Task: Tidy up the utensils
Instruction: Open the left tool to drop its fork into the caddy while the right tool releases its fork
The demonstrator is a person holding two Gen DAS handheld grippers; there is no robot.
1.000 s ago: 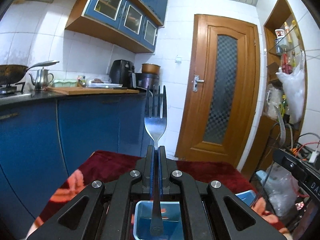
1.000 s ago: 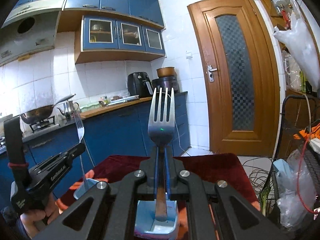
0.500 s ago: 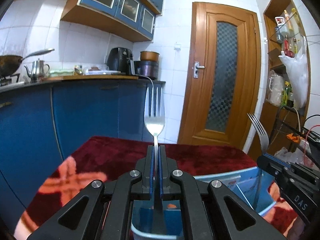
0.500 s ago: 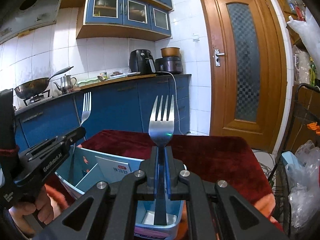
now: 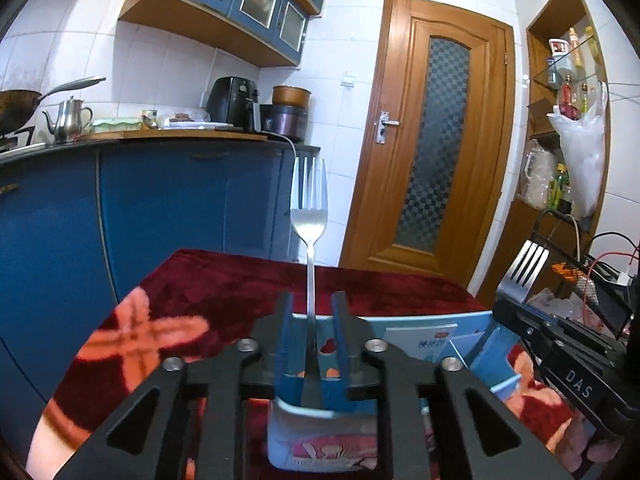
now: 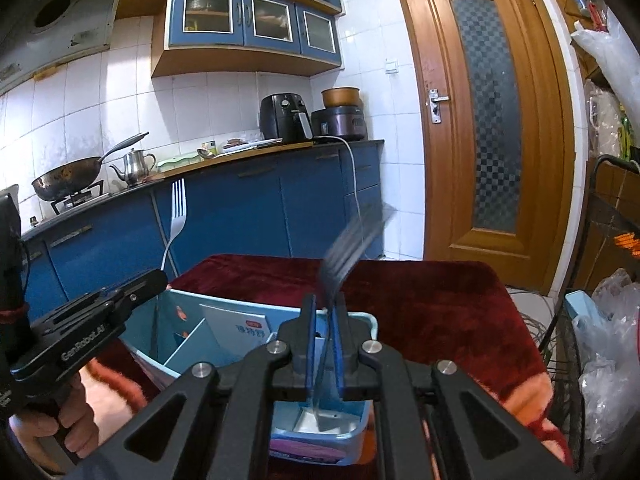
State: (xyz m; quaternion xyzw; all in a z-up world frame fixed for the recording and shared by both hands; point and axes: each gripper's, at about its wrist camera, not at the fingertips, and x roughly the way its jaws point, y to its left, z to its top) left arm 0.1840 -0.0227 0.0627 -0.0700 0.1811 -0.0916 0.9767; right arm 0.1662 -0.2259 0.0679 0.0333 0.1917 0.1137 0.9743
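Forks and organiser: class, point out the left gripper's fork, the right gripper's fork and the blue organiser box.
left fork (image 5: 308, 216), left wrist view, bowl below the tines
right fork (image 6: 347, 250), right wrist view, blurred head
blue organiser box (image 6: 362, 315), right wrist view, far rim

One steel fork (image 5: 309, 216) upright, another (image 6: 340, 256) tilting, in the blue organizer (image 6: 188, 312).

two forks (image 5: 308, 216) (image 6: 348, 248), one blue divided box (image 6: 360, 322), two grippers (image 5: 310, 320) (image 6: 323, 320).
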